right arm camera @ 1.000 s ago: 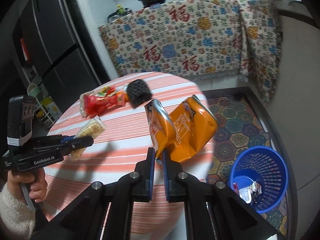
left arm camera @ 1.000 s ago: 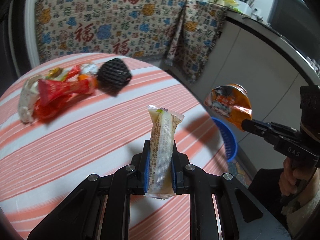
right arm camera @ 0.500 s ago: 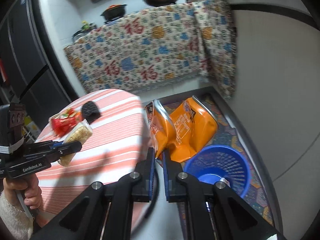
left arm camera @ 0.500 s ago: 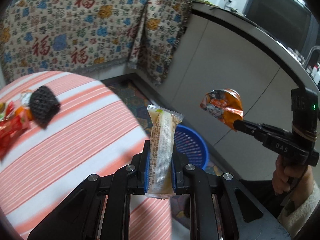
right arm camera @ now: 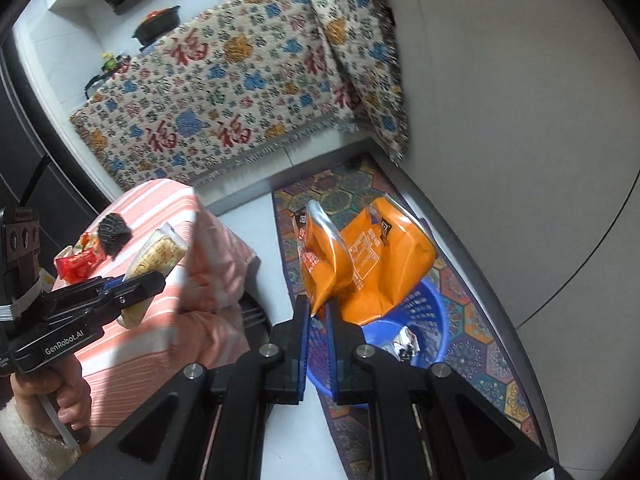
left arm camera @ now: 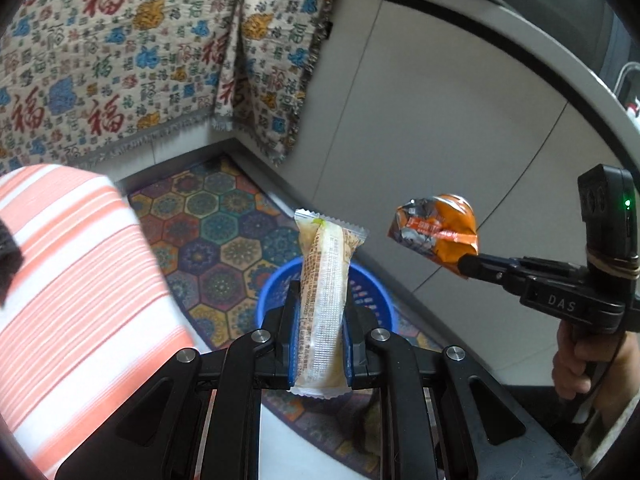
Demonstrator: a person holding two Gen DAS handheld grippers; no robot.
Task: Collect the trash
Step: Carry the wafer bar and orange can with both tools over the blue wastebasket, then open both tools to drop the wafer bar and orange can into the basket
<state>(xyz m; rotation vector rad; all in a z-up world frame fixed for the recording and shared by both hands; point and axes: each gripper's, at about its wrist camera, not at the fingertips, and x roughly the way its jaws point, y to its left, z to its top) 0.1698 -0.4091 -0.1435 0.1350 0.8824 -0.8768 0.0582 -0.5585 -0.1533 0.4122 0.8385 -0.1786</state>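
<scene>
The left tongs (left arm camera: 320,344) are pinching a pale snack wrapper (left arm camera: 326,304) upright by its lower half, and the right tongs (right arm camera: 318,320) are nipping a crumpled orange chip bag (right arm camera: 368,264) at one bottom corner. Both pieces are hanging above the blue basket (right arm camera: 434,320) on the patterned floor mat (left arm camera: 224,236). They look featherlight, crinkly and slick, so a grip on a sealed edge seems safest. Farther off, red wrappers (right arm camera: 78,262) and a black mesh piece (right arm camera: 114,232) are lying on the striped table (left arm camera: 72,300).
</scene>
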